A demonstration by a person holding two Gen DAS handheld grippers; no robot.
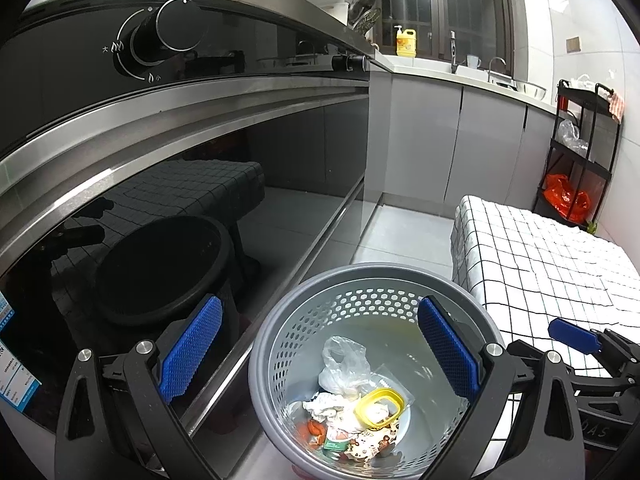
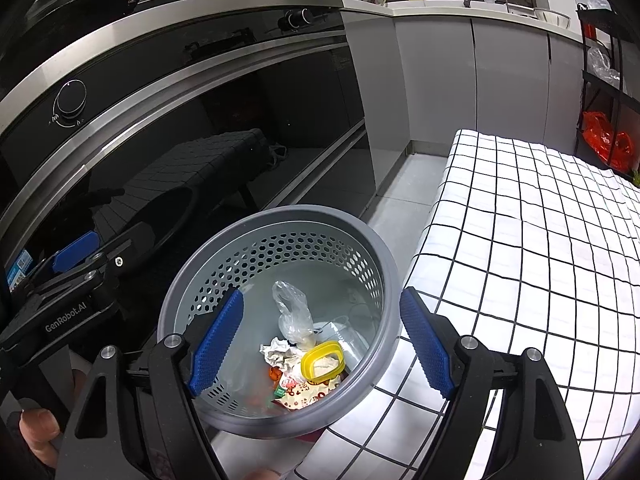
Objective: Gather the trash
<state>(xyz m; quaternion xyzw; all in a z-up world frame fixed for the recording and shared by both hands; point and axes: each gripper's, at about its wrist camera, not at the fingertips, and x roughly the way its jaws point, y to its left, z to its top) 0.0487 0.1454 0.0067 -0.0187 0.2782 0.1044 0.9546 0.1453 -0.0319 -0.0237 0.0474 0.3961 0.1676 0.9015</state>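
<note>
A grey perforated bin [image 1: 360, 270] [image 2: 280, 214] stands on the floor between the oven front and a low table. At its bottom lie a clear plastic bag [image 1: 344, 364] [image 2: 294, 312], crumpled paper [image 1: 324, 402] [image 2: 276, 350], a yellow ring lid [image 1: 380, 406] [image 2: 323, 362] and a printed snack wrapper [image 1: 372, 444] [image 2: 308, 390]. My left gripper [image 1: 320, 346] hangs open above the bin with nothing between its blue pads. Beside it my right gripper [image 2: 320, 344] is open and empty over the same bin.
The low table under a black-and-white checked cloth [image 1: 540, 260] [image 2: 520, 220] touches the bin's right side. The glossy black oven front with a knob [image 1: 168, 36] fills the left. A black rack with a red bag [image 1: 566, 196] stands at the back right. A hand [image 2: 38, 428] shows bottom left.
</note>
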